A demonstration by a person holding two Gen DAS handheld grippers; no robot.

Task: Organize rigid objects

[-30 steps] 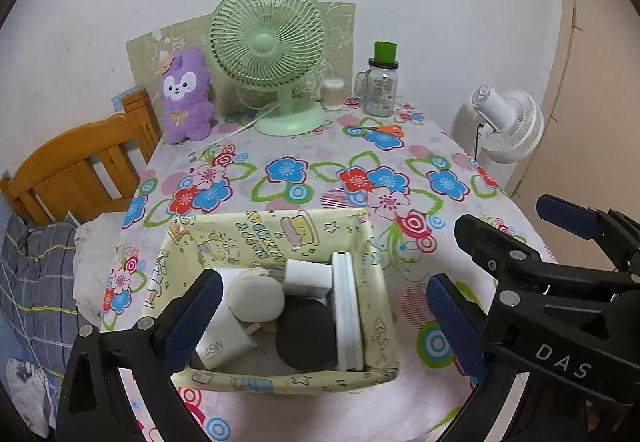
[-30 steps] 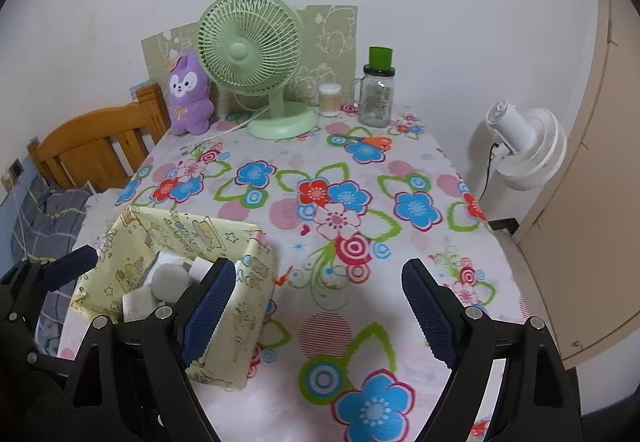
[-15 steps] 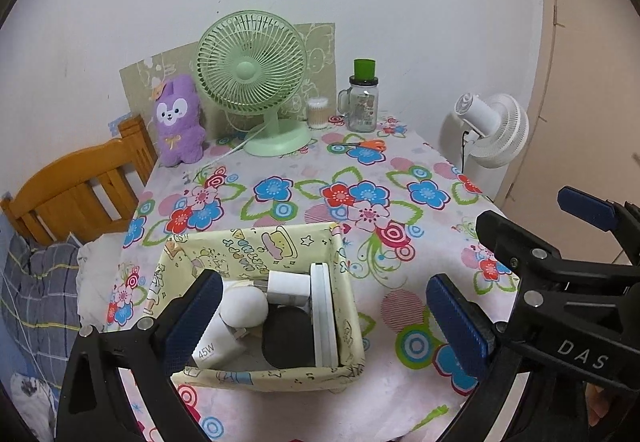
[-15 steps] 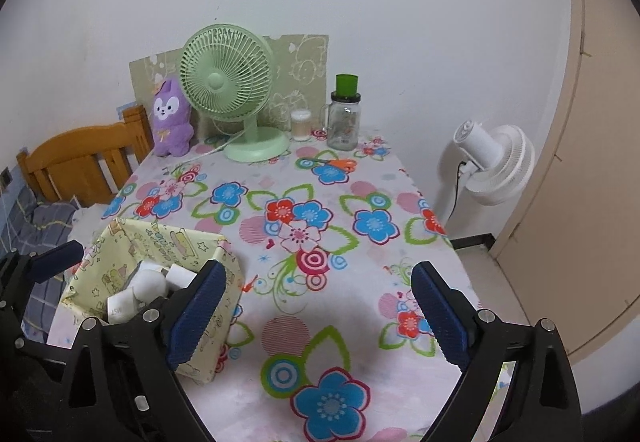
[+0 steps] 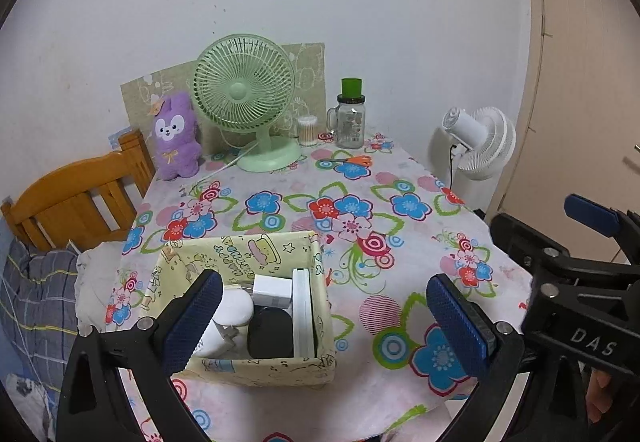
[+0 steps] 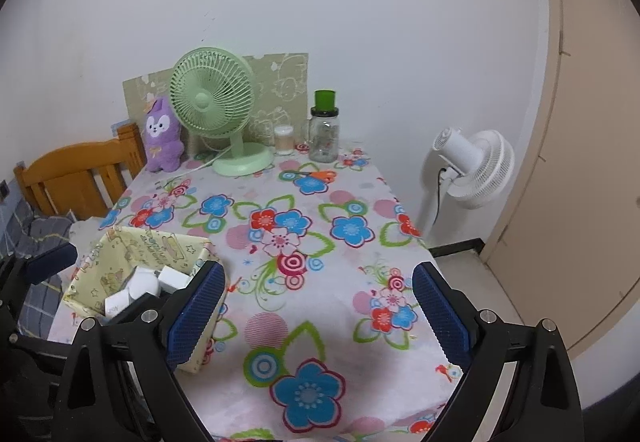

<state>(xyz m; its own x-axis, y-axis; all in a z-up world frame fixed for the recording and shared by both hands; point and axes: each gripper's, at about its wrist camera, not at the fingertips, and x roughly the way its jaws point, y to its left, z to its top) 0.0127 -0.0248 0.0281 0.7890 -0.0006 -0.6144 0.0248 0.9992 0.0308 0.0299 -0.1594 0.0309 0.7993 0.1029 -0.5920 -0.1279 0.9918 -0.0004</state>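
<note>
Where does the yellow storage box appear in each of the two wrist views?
Left wrist view: the yellow storage box sits at lower centre, partly behind the left finger.
Right wrist view: the box is at lower left.
Shared landmark: the green desk fan by the wall.

A table (image 5: pixel 400 374) is seen, covered by a cloth printed with blue, red and pink flowers. Near its front left corner a yellow patterned fabric box (image 5: pixel 256 368) is set directly on the cloth. Along the far edge, against the wall, a purple plush toy (image 5: pixel 176 135) is stood at the left, and a green desk fan (image 5: pixel 244 99) is placed just beside it. To the right of the fan's base a small clear container (image 5: pixel 307 131) and a glass jar with a green lid (image 5: pixel 351 115) are lined up. Orange-handled scissors (image 5: pixel 352 160) are laid flat just in front of the jar.
</note>
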